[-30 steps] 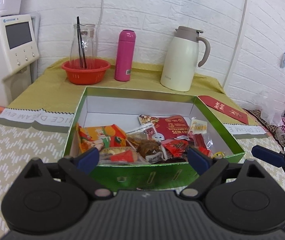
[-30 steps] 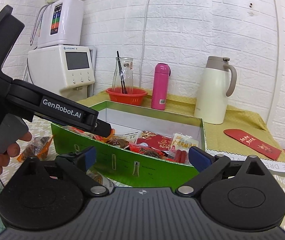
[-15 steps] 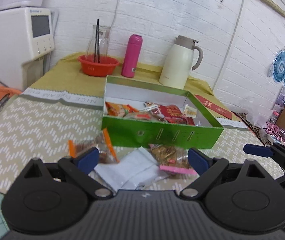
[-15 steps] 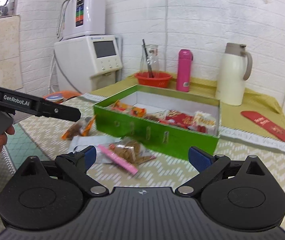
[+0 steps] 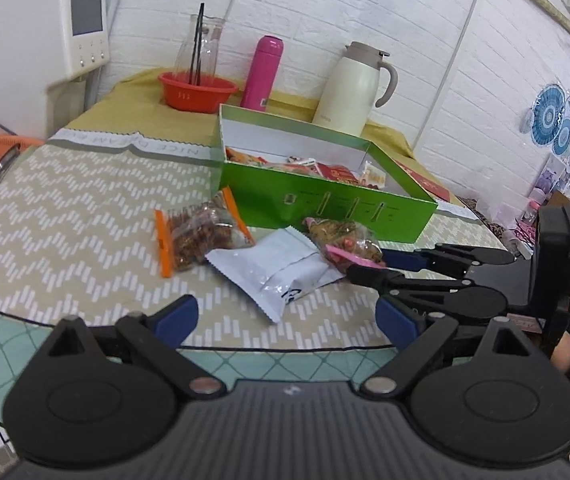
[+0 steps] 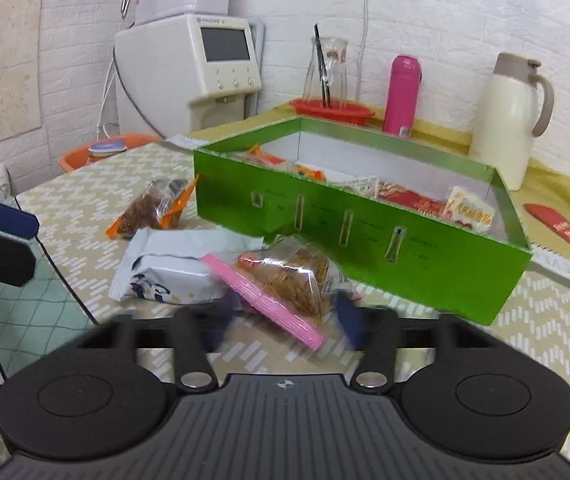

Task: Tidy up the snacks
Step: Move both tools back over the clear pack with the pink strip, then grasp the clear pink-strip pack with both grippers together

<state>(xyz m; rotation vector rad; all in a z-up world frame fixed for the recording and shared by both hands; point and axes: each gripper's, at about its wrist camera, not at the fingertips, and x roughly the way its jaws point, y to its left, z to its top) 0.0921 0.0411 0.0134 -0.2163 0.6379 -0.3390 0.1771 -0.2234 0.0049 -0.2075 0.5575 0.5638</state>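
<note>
The right gripper (image 6: pixel 285 316), jaws part-closed and blurred, straddled the pink-edged snack bag (image 6: pixel 281 280) lying just before the green box (image 6: pixel 365 240) near the tabletop's front edge. The left gripper (image 5: pixel 285 320) hung apart, empty. A firm pinch on the bag's sealed pink strip would likely lift it cleanly, clear of the white packet (image 6: pixel 173 276) beside it.

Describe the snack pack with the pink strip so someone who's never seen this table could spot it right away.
Find the open green box on the patterned table. Three packs lie in front of its long wall; take the one nearest it, a clear pack of golden-brown snack leaning on a white wrapper. Only it has a pink sealed edge; the other clear pack has orange edges.
</note>
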